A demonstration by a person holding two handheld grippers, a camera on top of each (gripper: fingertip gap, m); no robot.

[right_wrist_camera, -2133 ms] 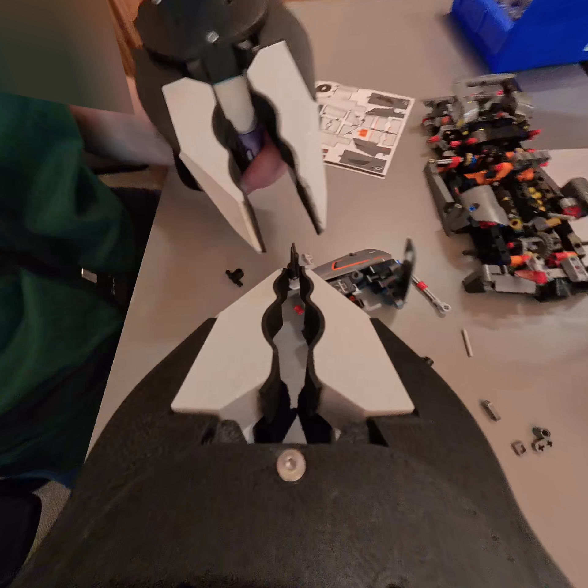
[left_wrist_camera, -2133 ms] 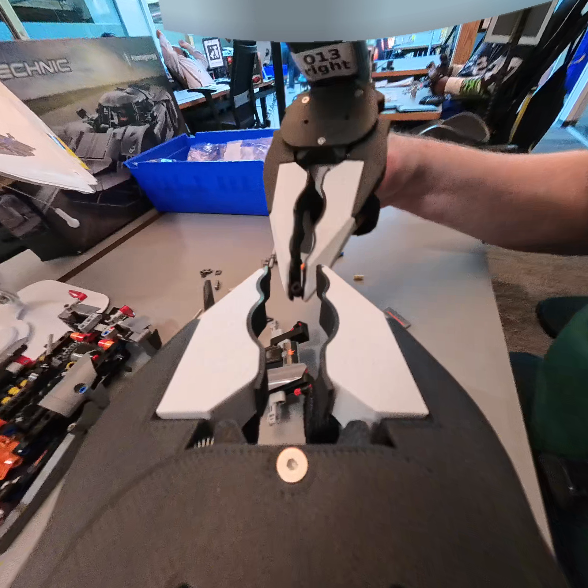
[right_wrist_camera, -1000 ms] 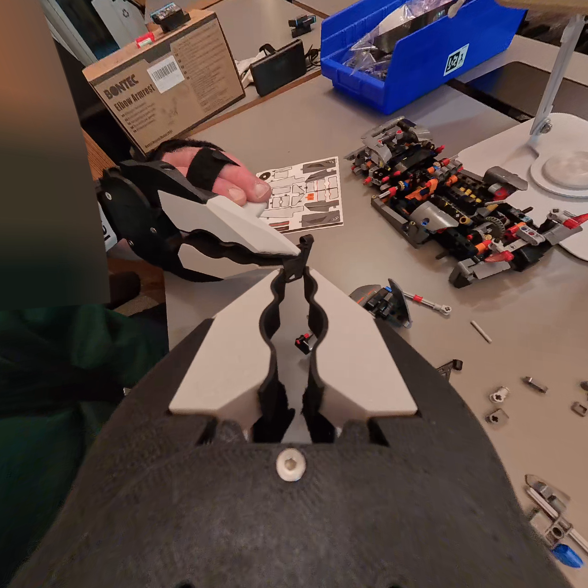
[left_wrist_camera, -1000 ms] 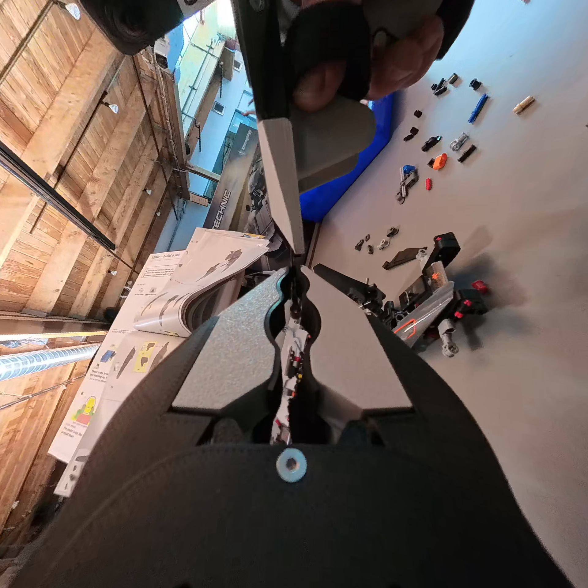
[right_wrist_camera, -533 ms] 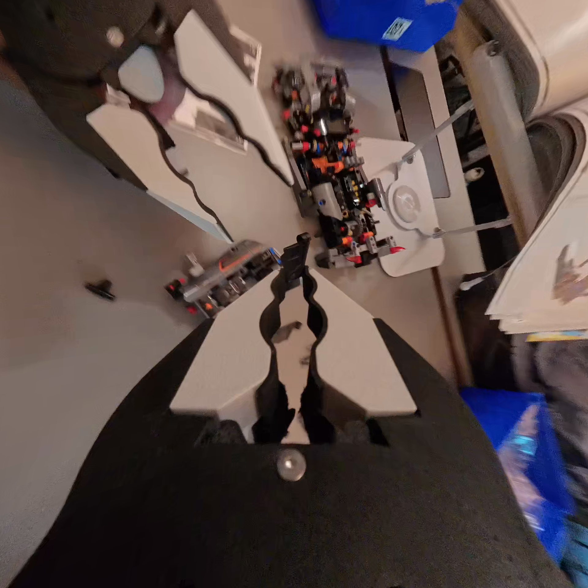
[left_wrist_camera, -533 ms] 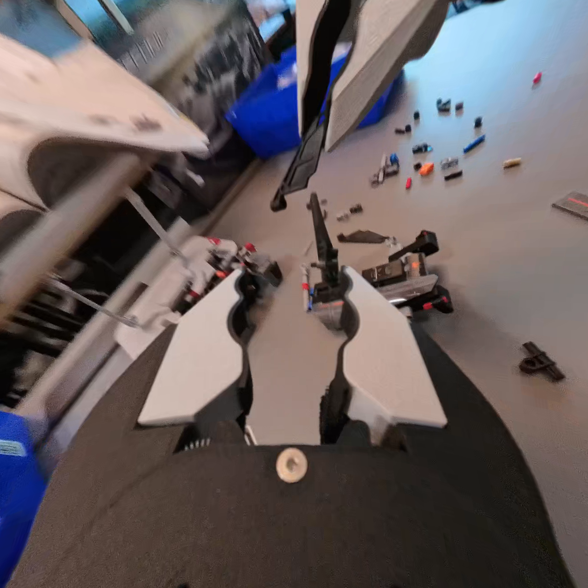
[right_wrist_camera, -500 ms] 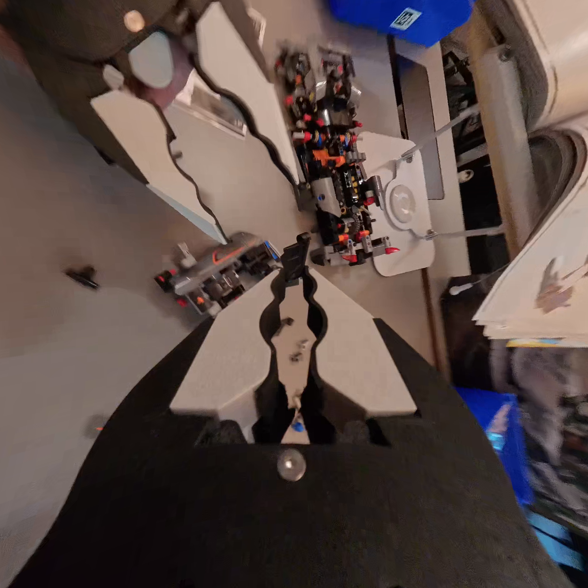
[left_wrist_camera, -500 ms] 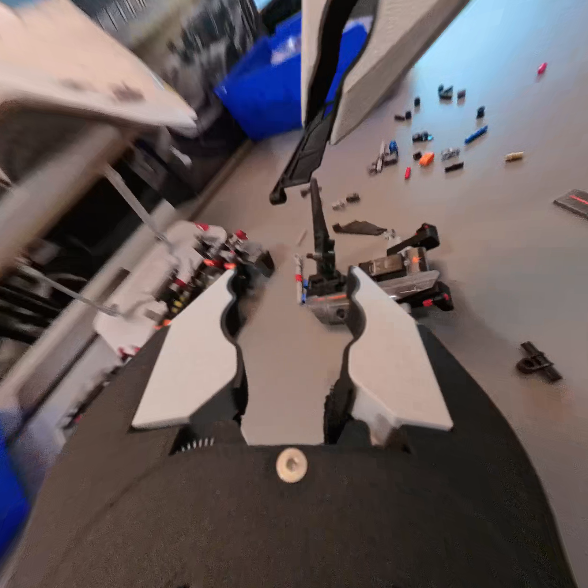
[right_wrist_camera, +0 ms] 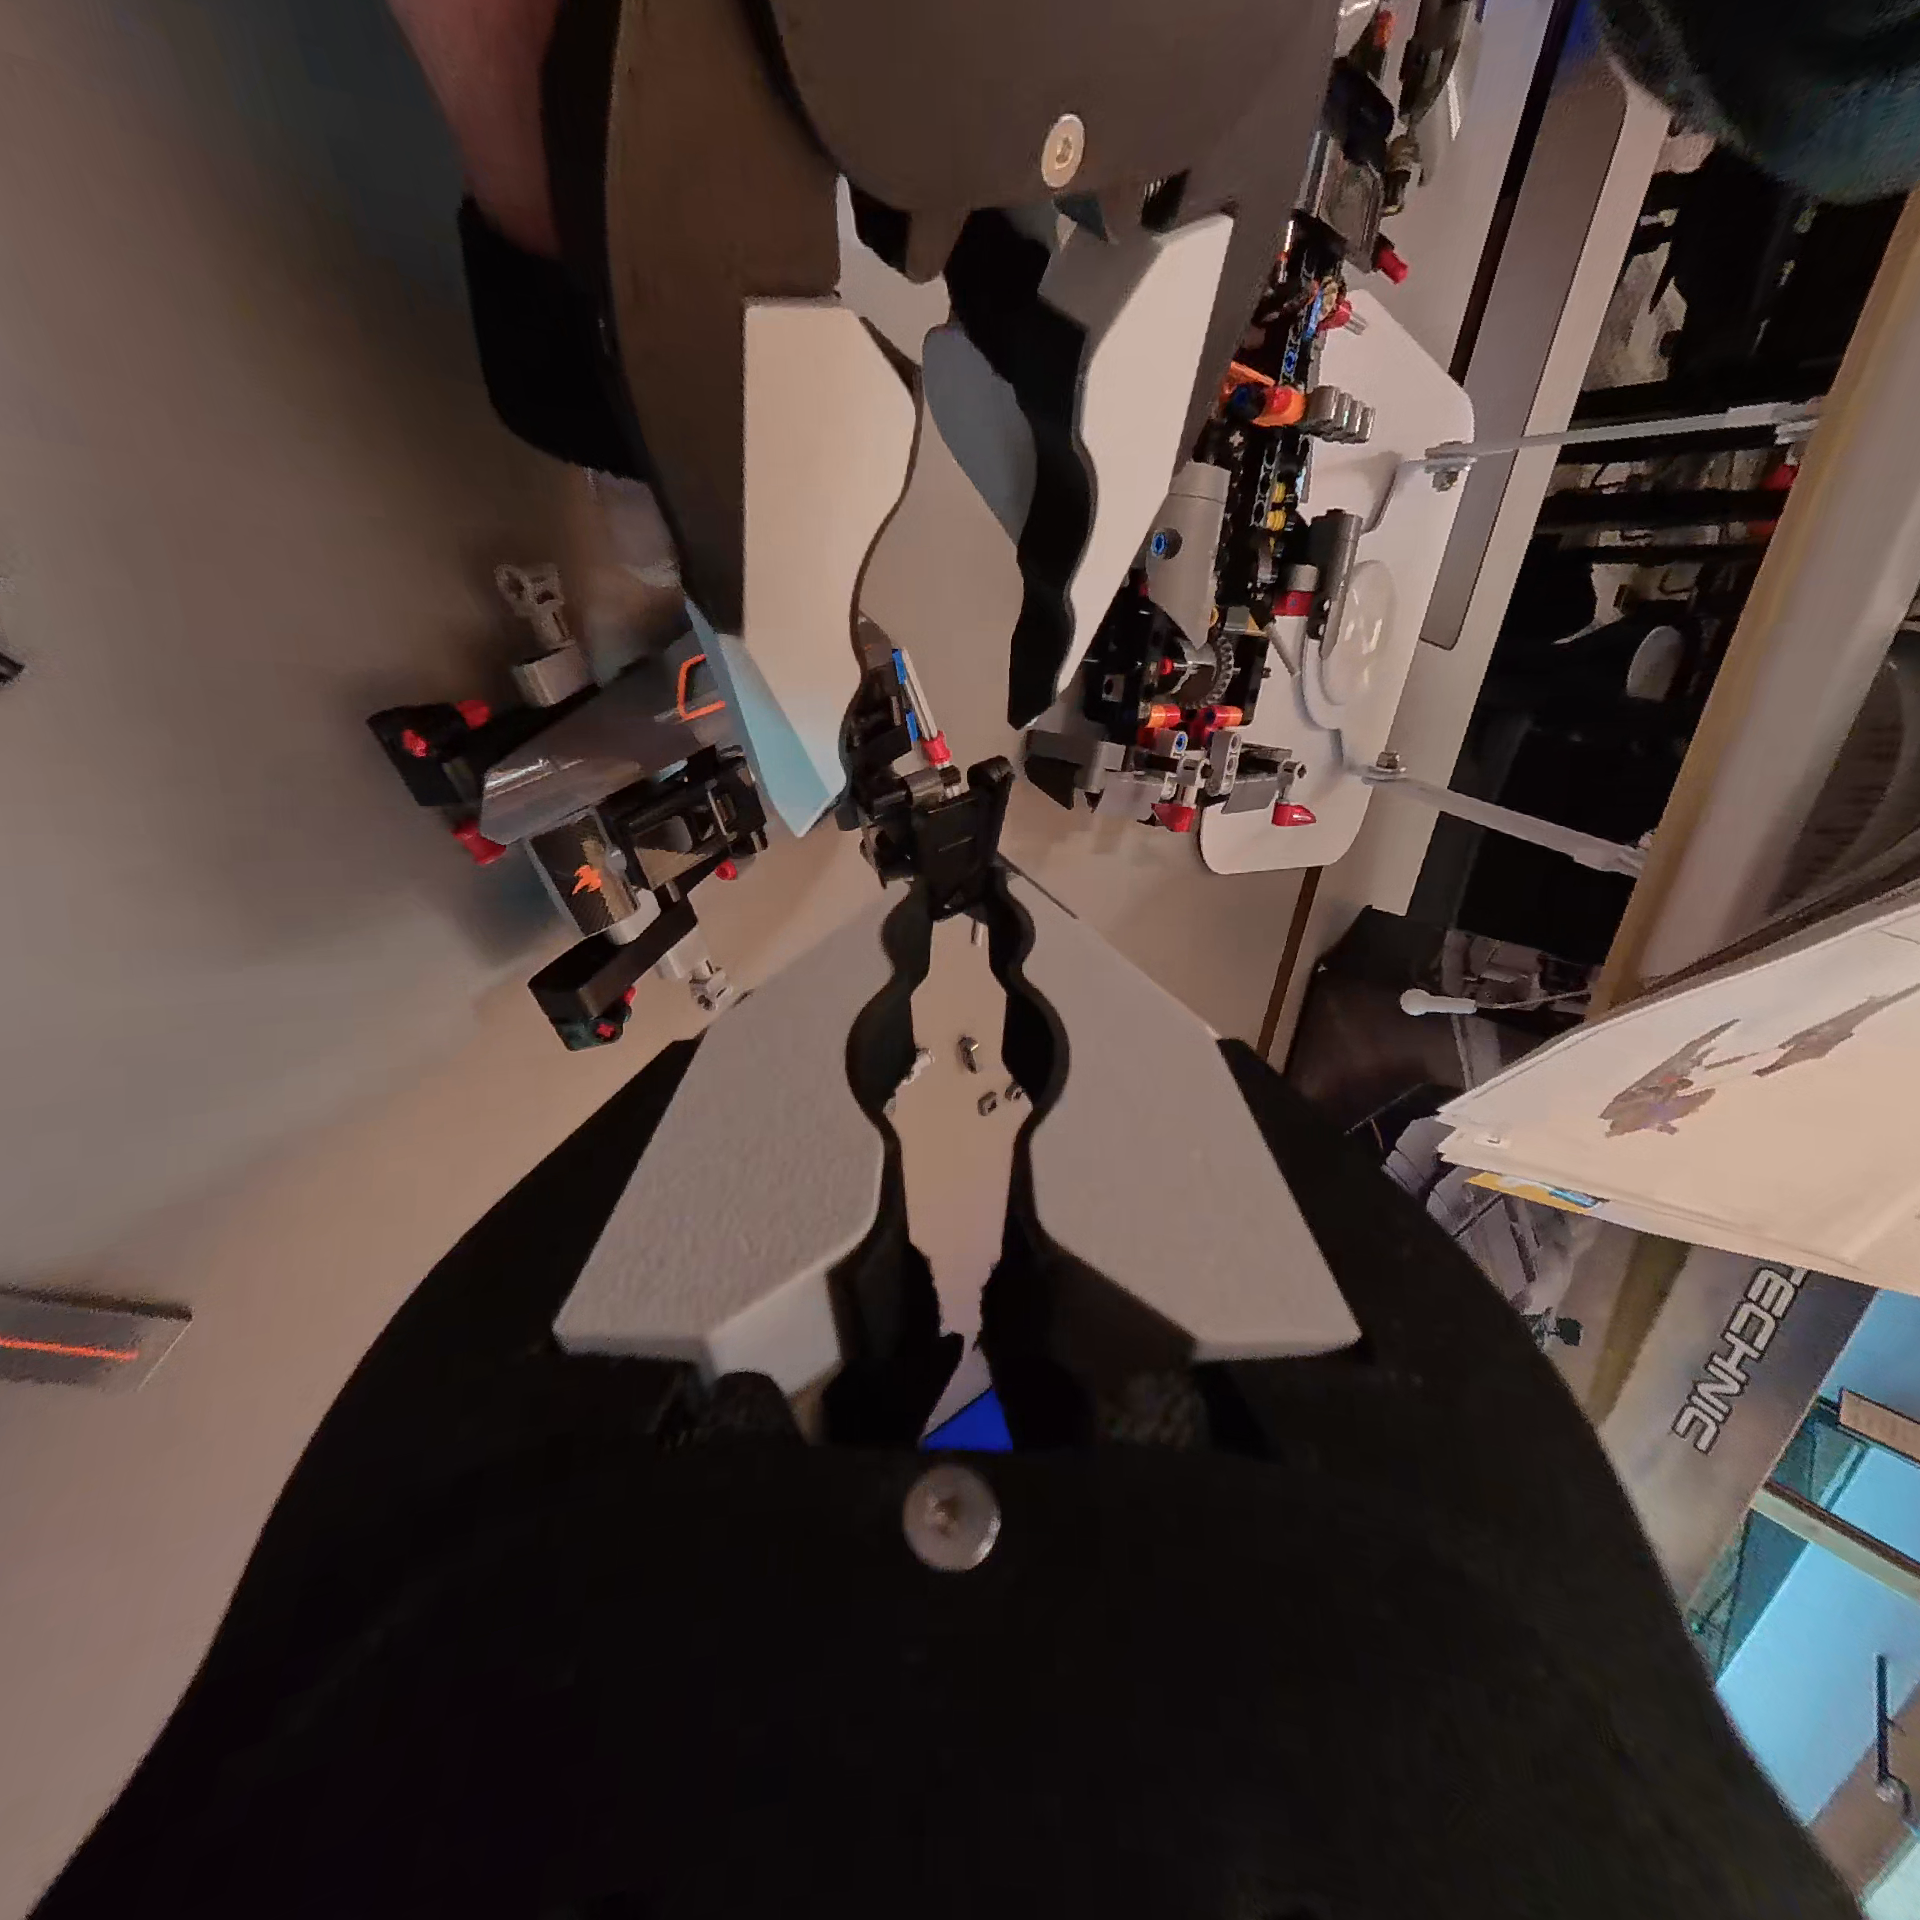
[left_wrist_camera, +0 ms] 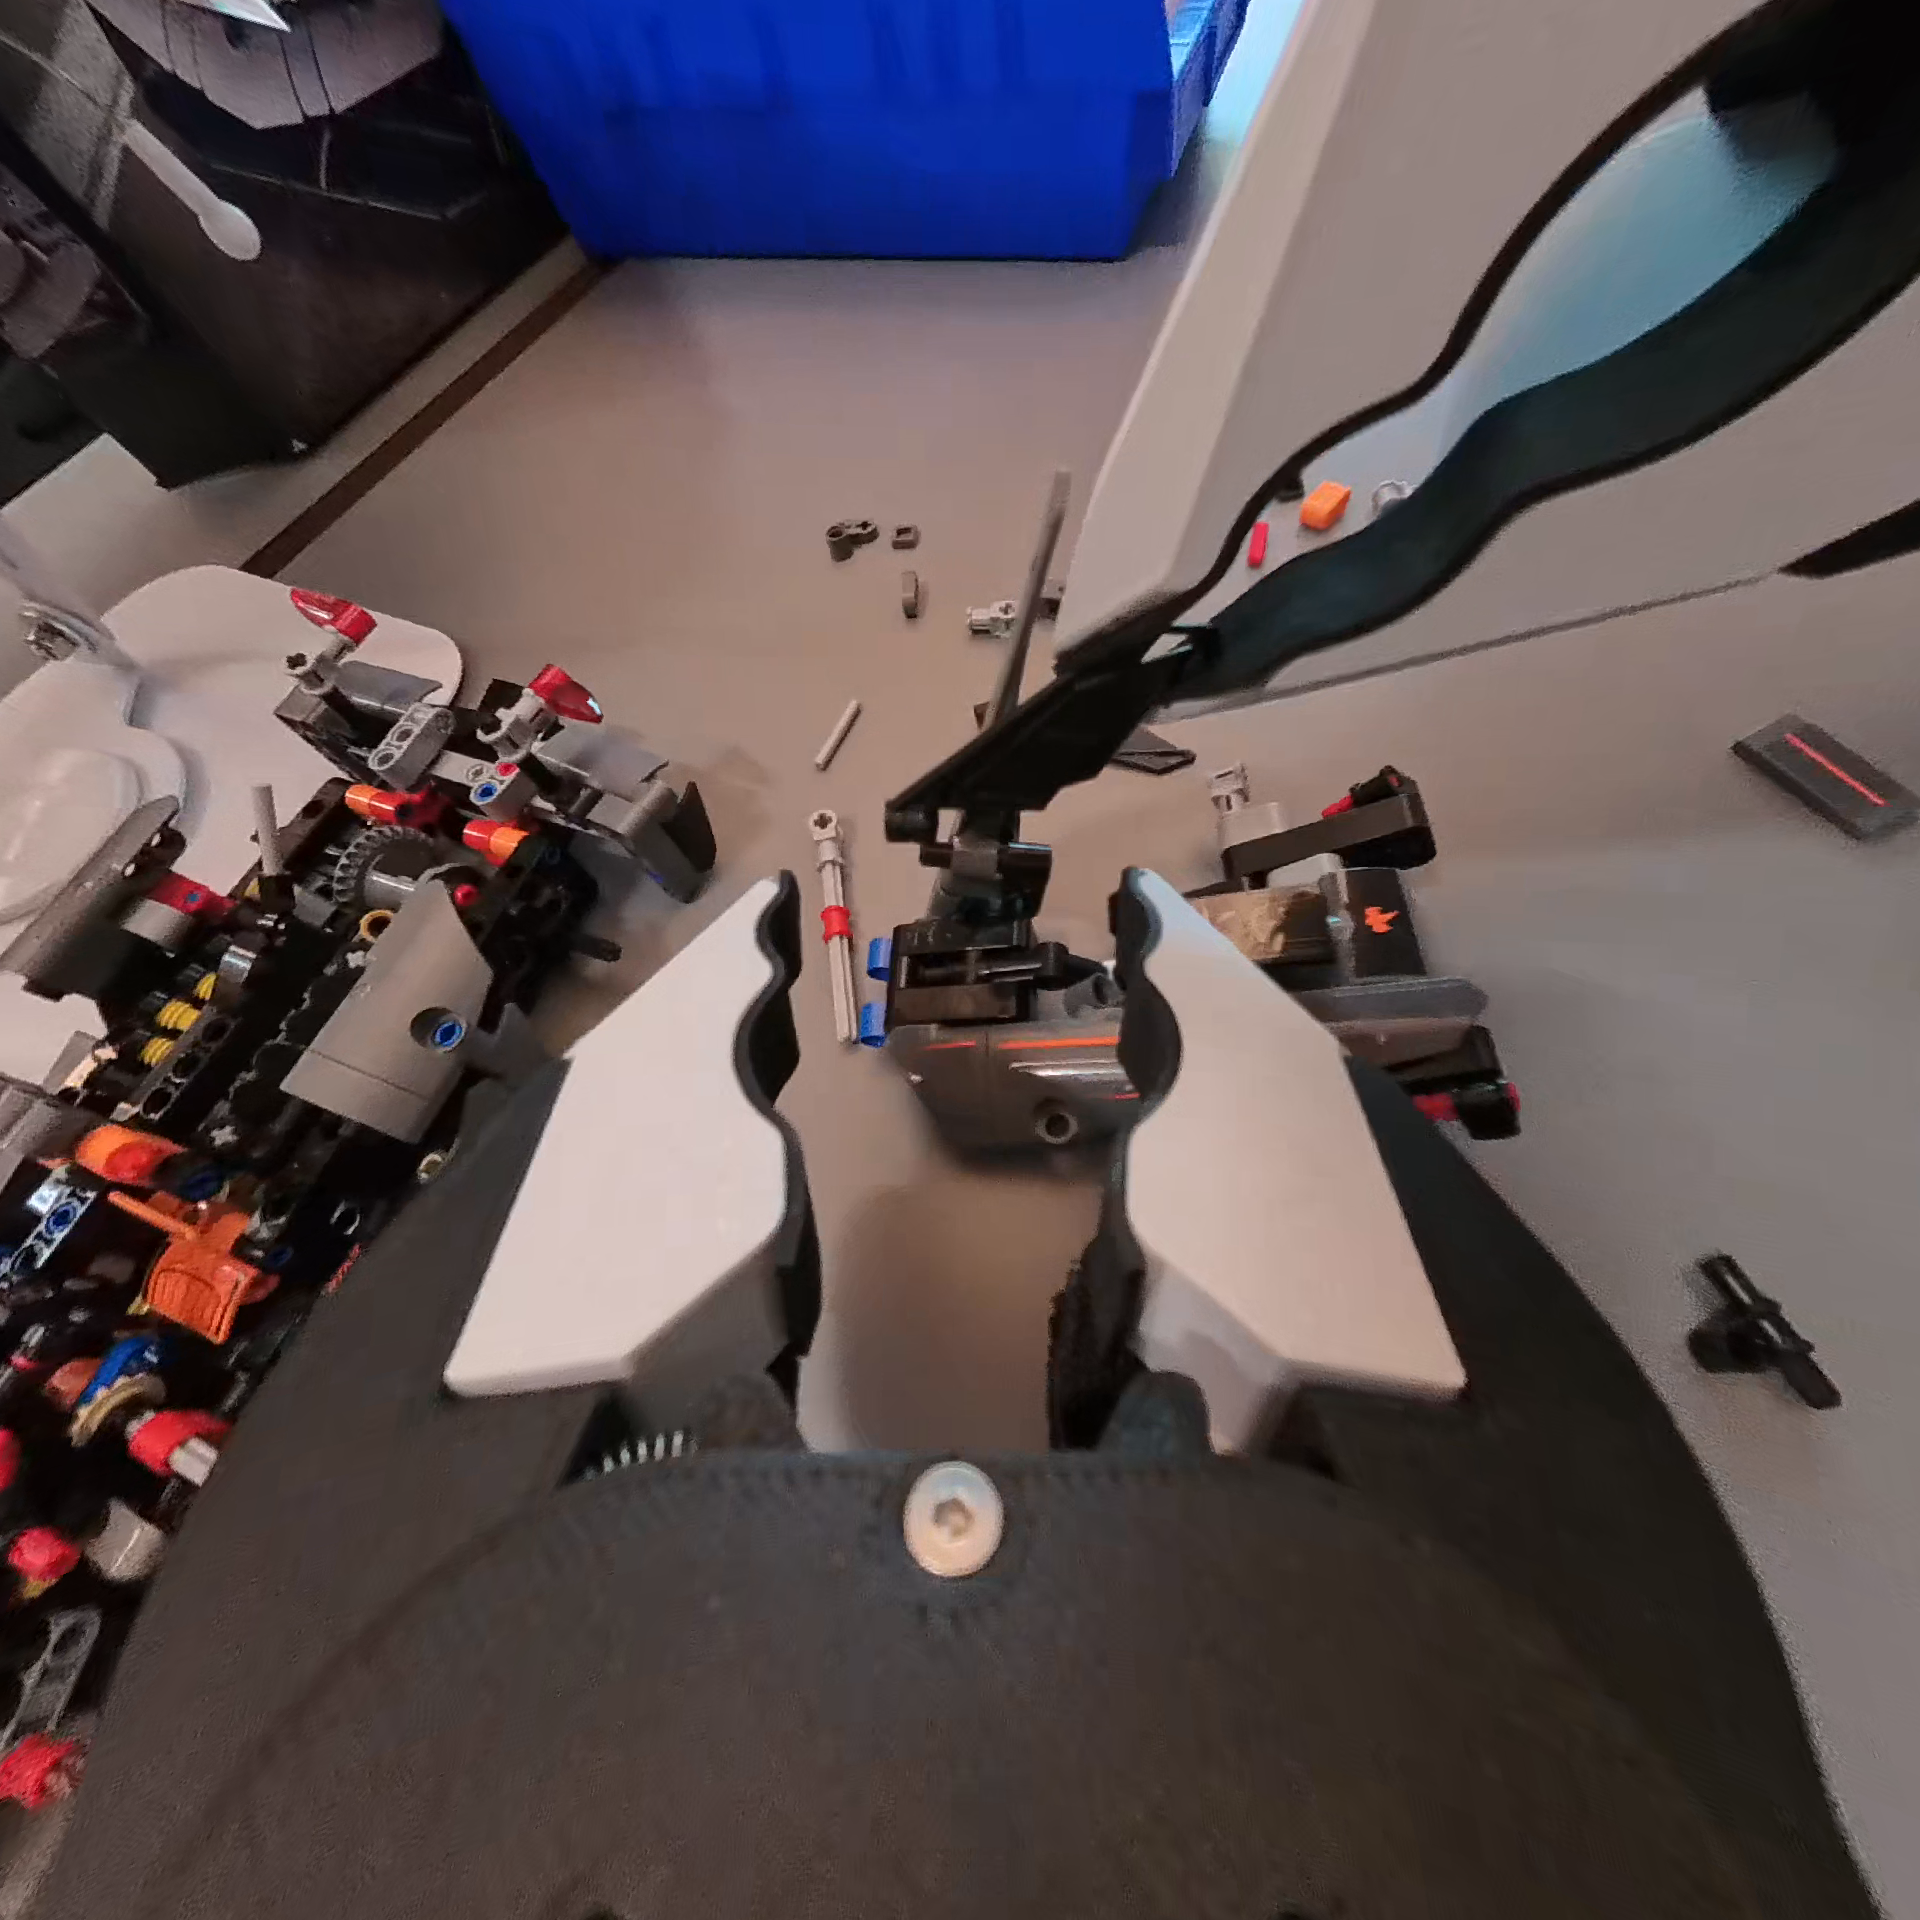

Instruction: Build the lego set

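Note:
My left gripper (left_wrist_camera: 951, 914) is open and low over the grey table. Its fingers stand on either side of a small black and dark grey Lego assembly (left_wrist_camera: 987, 1008) with blue pins and an orange stripe. My right gripper (right_wrist_camera: 954, 896) is shut on a flat black panel (right_wrist_camera: 951, 831). It reaches in from the upper right in the left wrist view (left_wrist_camera: 1174, 644). The panel (left_wrist_camera: 1029, 727) slopes down, and its lower end meets the top of the small assembly. The left gripper also shows in the right wrist view (right_wrist_camera: 914, 769), open.
A second grey assembly (left_wrist_camera: 1351, 935) with an orange emblem lies just right of the left gripper. The large car chassis (left_wrist_camera: 312, 987) sits at the left by a white stand base (left_wrist_camera: 104, 727). A blue bin (left_wrist_camera: 831, 125) is behind. Loose pieces (left_wrist_camera: 904, 561), a black connector (left_wrist_camera: 1756, 1340) and a striped tile (left_wrist_camera: 1823, 774) lie around. The gap from one gripper's tips to the other's is roughly 5 cm. The black connector (left_wrist_camera: 1756, 1340) is about 12 cm from my left fingertips.
My left gripper has opened and the small assembly it held now stands on the table between its fingers. My right gripper, still holding the black panel, has come down onto that assembly.

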